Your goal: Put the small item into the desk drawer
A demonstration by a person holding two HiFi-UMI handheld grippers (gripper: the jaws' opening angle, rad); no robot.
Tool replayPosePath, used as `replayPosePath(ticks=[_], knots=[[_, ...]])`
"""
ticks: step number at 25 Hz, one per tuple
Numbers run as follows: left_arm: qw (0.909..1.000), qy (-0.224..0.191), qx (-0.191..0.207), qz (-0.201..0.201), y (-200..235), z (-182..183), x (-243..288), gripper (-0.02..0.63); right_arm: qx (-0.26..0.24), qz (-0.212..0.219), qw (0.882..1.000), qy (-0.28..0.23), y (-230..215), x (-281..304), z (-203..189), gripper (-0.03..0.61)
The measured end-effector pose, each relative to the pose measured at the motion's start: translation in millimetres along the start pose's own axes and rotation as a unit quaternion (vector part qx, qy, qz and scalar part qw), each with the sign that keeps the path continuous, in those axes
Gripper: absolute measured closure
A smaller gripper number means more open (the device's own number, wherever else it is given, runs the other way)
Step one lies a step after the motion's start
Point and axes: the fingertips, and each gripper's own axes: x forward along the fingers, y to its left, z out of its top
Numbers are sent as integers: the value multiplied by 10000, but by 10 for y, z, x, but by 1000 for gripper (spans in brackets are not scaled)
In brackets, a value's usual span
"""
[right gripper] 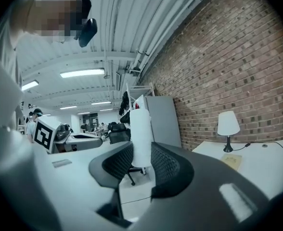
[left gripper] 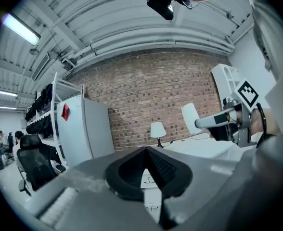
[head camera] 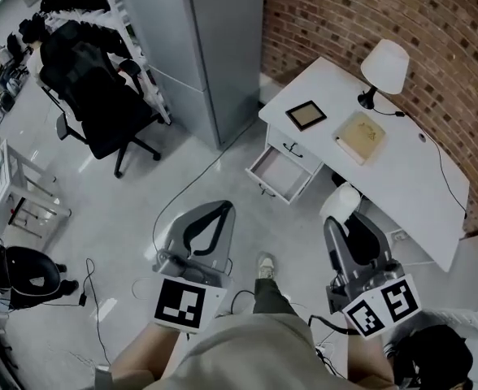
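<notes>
My right gripper (head camera: pixel 345 219) is shut on a small white cylinder (head camera: pixel 341 202), which stands upright between its dark pads (right gripper: pixel 164 163) in the right gripper view. There the white cylinder (right gripper: pixel 141 129) sticks up well above the jaws. The left gripper (head camera: pixel 222 208) is shut with nothing in it, its tips meeting (left gripper: pixel 146 153). Both grippers are held low in front of me, over the floor. The white desk (head camera: pixel 418 177) stands ahead to the right. Its top drawer (head camera: pixel 278 171) is pulled out and looks empty. It lies ahead of both grippers, apart from them.
On the desk are a white lamp (head camera: pixel 383 67), a framed picture (head camera: pixel 306 115) and a tan book (head camera: pixel 360 136). A brick wall runs behind it. A grey cabinet (head camera: pixel 198 39) and a black office chair (head camera: pixel 101 96) stand to the left. Cables lie on the floor (head camera: pixel 186 193).
</notes>
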Motion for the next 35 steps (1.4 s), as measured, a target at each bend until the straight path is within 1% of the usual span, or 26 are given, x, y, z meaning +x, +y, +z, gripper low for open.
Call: replayPosePath(ticks=[4,7,11,14,18,23,25,28,31,35], knots=[[9998,182,-59,102,47,47,453,611,105,157,9997,129,-384,293,38,454],[9995,287,46,160,74,107,738,611,186,255,9994,168,-631,503,99,454],[9990,361,112,254,85,157,1005,611,165,477,9985,208,-849,714,131,454],[9987,395,131,285,78,173,1137,611,169,526,9983,197,-990,814,133,454],[9985,440,154,273,77,183,1267,611,228,437,9985,228,-1170,877,94,454],[9985,502,128,172,82,126,1377,611,247,206,9989,331,-1349,896,5,454],[9986,512,106,112,119,105,1419,611,184,132,9991,367,-1374,940,-2,454],[9986,510,107,13,185,51,1445,611,136,156,9989,422,-1319,1018,-38,454],[9988,483,77,-32,296,6,1471,611,95,124,9982,584,-1287,1118,-121,453],[9985,471,269,-118,526,-87,1539,611,-44,12,9955,943,-1293,1338,-294,453]])
